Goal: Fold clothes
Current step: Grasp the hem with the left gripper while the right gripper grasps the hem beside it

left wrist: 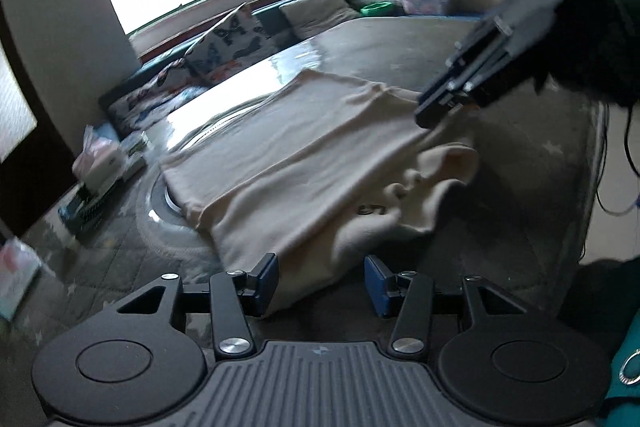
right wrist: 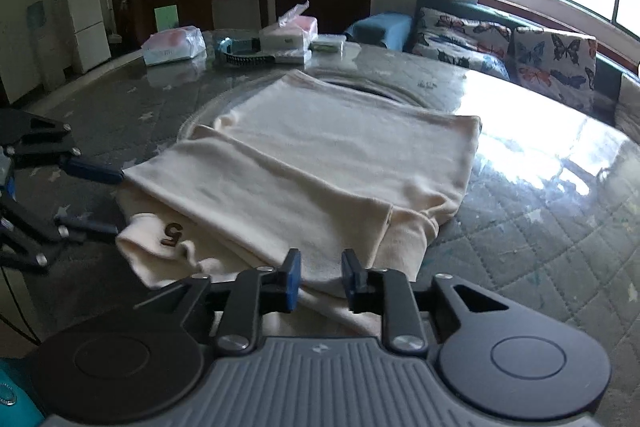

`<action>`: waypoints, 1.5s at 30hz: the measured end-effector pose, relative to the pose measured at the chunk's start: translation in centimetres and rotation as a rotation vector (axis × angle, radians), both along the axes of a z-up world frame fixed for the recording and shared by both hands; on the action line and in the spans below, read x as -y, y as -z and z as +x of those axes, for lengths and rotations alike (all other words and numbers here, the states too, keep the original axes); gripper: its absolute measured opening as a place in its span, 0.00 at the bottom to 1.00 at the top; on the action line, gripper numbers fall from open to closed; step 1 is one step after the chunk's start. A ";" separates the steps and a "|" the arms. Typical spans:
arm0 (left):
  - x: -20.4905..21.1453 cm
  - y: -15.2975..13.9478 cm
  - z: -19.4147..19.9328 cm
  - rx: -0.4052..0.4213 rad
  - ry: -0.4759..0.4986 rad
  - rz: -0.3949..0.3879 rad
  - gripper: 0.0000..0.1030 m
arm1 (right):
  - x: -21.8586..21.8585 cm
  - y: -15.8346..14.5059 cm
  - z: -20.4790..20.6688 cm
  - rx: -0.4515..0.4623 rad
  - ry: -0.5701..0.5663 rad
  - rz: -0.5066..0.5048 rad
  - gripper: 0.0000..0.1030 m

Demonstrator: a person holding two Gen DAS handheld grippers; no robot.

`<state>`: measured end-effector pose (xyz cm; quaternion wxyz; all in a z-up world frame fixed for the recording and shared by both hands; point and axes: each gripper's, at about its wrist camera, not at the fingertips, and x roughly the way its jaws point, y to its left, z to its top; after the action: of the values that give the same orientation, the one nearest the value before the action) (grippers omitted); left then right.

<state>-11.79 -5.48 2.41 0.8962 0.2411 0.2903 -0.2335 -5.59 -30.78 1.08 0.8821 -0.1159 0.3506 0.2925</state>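
Note:
A cream garment (left wrist: 304, 155) lies partly folded on the glass-topped table; it also shows in the right wrist view (right wrist: 332, 163), with a brown "5" patch (right wrist: 173, 233) on a sleeve. My left gripper (left wrist: 320, 285) is open, its jaws on either side of the garment's near edge. In the right wrist view it (right wrist: 98, 197) sits at the garment's left edge. My right gripper (right wrist: 320, 279) is open with the cloth's near edge between its jaws. In the left wrist view it (left wrist: 436, 111) hovers over the garment's far right corner.
The round table (right wrist: 540, 227) has a quilted cover under glass and a turntable ring (left wrist: 160, 203). Tissue packs and boxes (right wrist: 280, 37) stand at its far edge. A sofa with butterfly cushions (right wrist: 520, 55) lies beyond, under the window.

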 end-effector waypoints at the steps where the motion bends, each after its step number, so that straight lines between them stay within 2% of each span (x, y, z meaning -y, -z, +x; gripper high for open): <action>1: 0.3 0.1 -0.2 0.014 0.015 0.010 0.49 | 0.0 -0.2 -0.2 0.006 -0.005 -0.006 0.24; 5: 1.9 0.9 -0.4 0.059 0.076 0.052 0.49 | 0.3 -0.7 -1.2 0.020 -0.023 -0.030 0.25; 9: 2.8 1.6 -0.3 0.097 0.116 0.063 0.49 | 0.6 -0.7 -2.3 0.028 -0.046 -0.068 0.33; 10: 2.9 1.6 -0.3 0.101 0.123 0.057 0.45 | 0.7 -0.7 -2.6 0.031 -0.056 -0.078 0.34; 11: 3.0 1.5 -0.2 0.104 0.124 0.050 0.35 | 0.7 -0.8 -2.9 0.036 -0.068 -0.090 0.34; 13: 2.8 1.3 0.5 0.101 0.110 0.028 0.23 | 0.7 -0.9 -3.5 0.046 -0.094 -0.110 0.41; 15: 2.3 0.7 1.4 0.091 0.081 -0.018 0.15 | 0.6 -0.9 -4.1 0.064 -0.123 -0.134 0.42; 17: 1.8 -0.1 2.4 0.080 0.047 -0.070 0.12 | 0.4 -0.8 -4.5 0.079 -0.156 -0.153 0.47; 18: 1.5 -0.5 2.9 0.072 0.030 -0.096 0.12 | 0.2 -0.7 -4.7 0.094 -0.175 -0.160 0.56; 22: 0.9 -1.5 5.0 0.036 -0.010 -0.170 0.11 | -0.8 -0.2 -5.2 0.166 -0.245 -0.195 0.57; 26: 0.6 -1.6 6.5 0.015 -0.026 -0.196 0.11 | -2.0 0.8 -4.1 0.204 -0.266 -0.200 0.57; 29: 0.4 -1.5 6.9 0.006 -0.032 -0.203 0.11 | -2.5 1.7 -2.6 0.188 -0.267 -0.196 0.45; 34: -0.3 -1.0 6.4 -0.003 -0.031 -0.203 0.19 | -1.8 1.4 -0.7 0.103 -0.253 -0.141 0.15; 39: -0.8 -0.4 4.5 0.021 -0.006 -0.152 0.36 | -1.2 0.5 0.2 0.061 -0.219 -0.075 0.09; 45: -0.8 1.1 3.2 0.039 0.009 -0.060 0.36 | -1.2 -0.3 0.5 0.062 -0.197 -0.050 0.09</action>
<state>-8.54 -4.65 1.34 0.9075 0.2198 0.2644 -0.2414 -5.05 -29.60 1.36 0.8562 -0.1810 0.3173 0.3654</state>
